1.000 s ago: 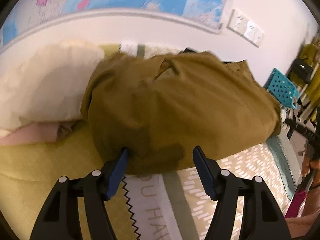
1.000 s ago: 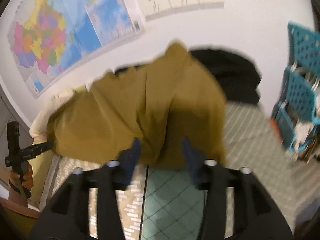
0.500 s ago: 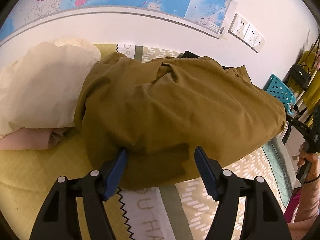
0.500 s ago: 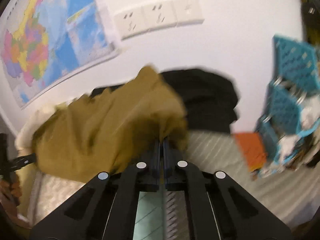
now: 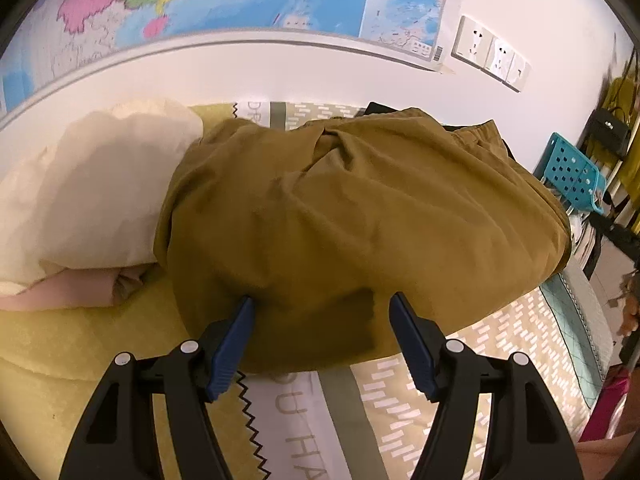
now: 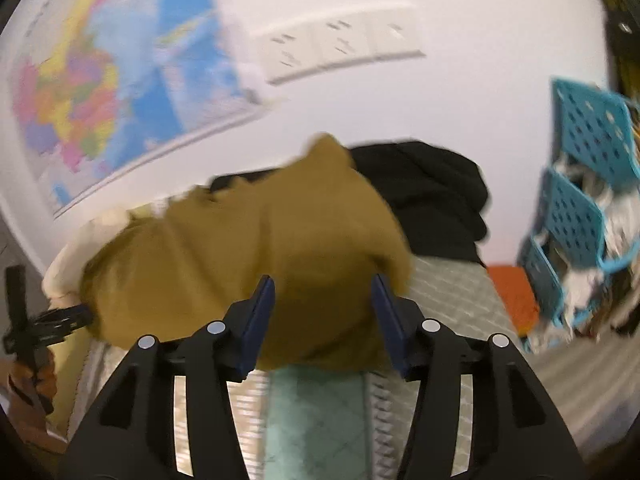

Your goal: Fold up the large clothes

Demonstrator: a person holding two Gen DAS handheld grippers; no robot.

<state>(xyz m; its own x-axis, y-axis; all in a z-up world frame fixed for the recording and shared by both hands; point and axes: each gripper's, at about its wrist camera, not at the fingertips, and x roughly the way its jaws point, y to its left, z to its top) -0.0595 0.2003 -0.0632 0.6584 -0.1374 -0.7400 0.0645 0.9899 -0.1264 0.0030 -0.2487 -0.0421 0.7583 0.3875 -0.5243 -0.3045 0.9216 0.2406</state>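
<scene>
- Left tool (image 5: 322, 324) gapes, gripping nothing; the garment (image 5: 360, 232) lies heaped on the bed (image 5: 500, 344) just ahead, its near hem between the blue tips.
- Right tool (image 6: 323, 312) is also spread wide and empty, with the garment's other end just ahead.
- Risk: closing here could pinch several bunched layers rather than one edge, so the fold would come out crooked.
- Risk: the cream pile (image 5: 92, 192), touching its far-left side, may snag and drag along.
- Count: one olive garment, two tools, one cream pile, one black heap (image 6: 432, 196) behind.
</scene>
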